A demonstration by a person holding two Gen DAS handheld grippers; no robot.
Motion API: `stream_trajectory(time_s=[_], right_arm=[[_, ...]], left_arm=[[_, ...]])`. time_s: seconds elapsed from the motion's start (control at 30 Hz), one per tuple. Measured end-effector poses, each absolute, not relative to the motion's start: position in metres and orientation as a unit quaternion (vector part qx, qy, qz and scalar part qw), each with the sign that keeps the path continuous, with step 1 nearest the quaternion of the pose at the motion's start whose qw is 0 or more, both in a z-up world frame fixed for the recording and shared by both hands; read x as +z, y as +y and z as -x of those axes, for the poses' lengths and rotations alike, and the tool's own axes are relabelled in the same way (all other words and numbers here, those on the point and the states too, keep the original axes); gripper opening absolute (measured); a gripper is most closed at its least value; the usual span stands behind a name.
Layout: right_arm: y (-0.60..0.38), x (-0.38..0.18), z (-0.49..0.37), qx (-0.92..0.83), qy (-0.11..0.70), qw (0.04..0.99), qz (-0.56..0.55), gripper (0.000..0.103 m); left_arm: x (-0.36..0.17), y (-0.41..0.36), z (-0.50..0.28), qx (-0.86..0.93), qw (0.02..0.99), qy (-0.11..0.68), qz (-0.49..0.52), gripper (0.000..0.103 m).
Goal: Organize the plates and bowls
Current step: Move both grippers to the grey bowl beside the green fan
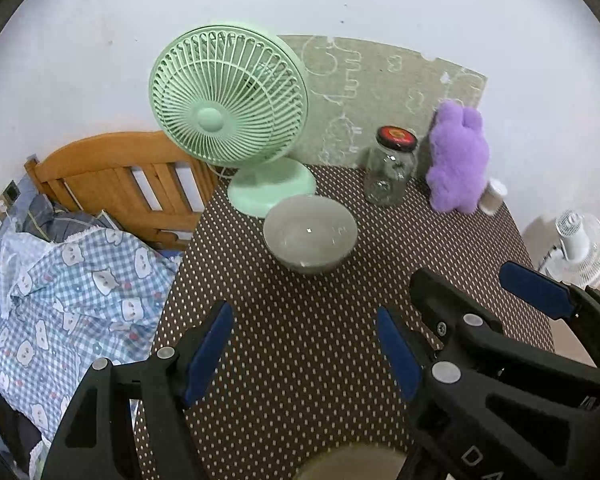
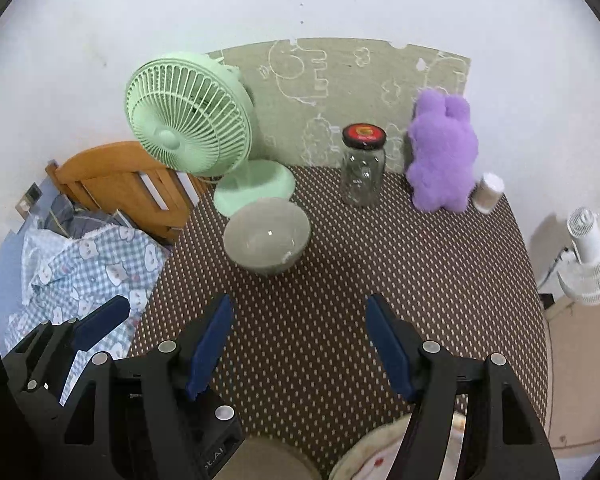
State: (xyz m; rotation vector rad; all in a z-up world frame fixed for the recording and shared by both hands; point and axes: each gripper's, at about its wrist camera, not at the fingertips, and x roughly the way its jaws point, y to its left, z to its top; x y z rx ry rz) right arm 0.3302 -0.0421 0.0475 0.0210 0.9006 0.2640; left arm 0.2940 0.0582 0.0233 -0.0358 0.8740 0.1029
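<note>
A: While both grippers hang over the dotted table (image 1: 300,360), what do they carry?

B: Nothing. The left gripper (image 1: 304,354) stands wide, its blue pads (image 1: 208,352) well apart with only bare cloth between them. The right gripper (image 2: 300,344) is wide as well and just as empty; it sits close beside the left one, each showing in the other's view.

A: And the bowl?

B: The grey bowl (image 1: 310,234) stands upright on the table, ahead of both grippers and apart from them, just in front of the green fan's (image 1: 228,104) base, nearly touching it. A chip shows at its near rim.

A: Any other dishes?

B: At the bottom edge, under the grippers, a second greyish rim (image 1: 350,462) peeks in, and the right view shows a pale plate (image 2: 380,452) with a printed pattern beside it. Both are cut off, so I cannot tell more.

A: What else is on the table?

B: Along the back: a glass jar (image 1: 390,170) with a black and red lid, a purple plush (image 1: 458,160) leaning at the wall, and a small white cup (image 1: 493,196) next to it. A bed with checked bedding (image 1: 80,280) lies to the left, a white fan (image 1: 578,248) to the right
</note>
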Motion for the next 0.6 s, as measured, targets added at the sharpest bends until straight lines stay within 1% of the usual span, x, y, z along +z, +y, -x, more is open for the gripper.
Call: stream_trajectory(time_s=[0.33, 0.6], right_arm=[[-0.034, 0.041, -0.393, 0.155, 0.429, 0.89, -0.003, 0.072], [-0.021, 0.02, -0.434, 0.16, 0.44, 0.884, -0.002, 0.072]], left_arm=[[0.016, 0.067, -0.339, 0.072, 0.907, 0.415, 0.024, 0.076], [-0.002, 0.08, -0.371, 0.084, 0.902, 0.424, 0.018, 0.076]])
